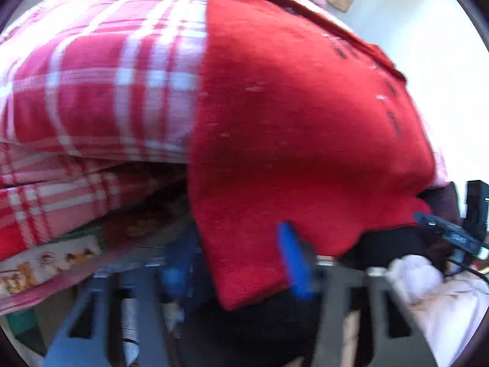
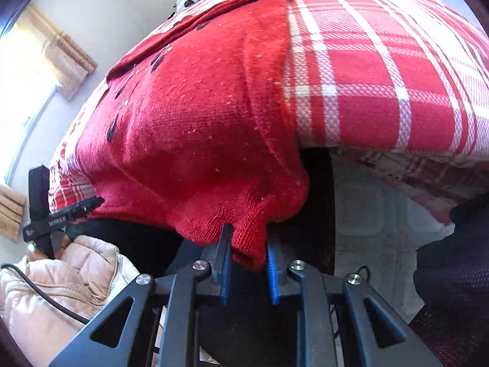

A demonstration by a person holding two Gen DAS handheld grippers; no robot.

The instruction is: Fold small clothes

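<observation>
Fingers point(image 2: 224, 263) pinching red sweater point(image 2: 195, 122) hem

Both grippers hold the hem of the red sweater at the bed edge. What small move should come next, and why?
Probably lift both corners and carry the hem up over the red sweater. The right gripper and left gripper each pinch the hem, and its body lies flat on the plaid blanket.

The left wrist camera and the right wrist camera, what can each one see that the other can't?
Only the left wrist camera shows a strip of cloth with little animal pictures under the bed edge. Only the right wrist camera shows a bright window with a tan curtain and a grey quilted mat. Both show the red sweater lying on the red checked blanket, a puffy pale jacket, and the sweater's hem pinched by the right tool and the left tool.
</observation>
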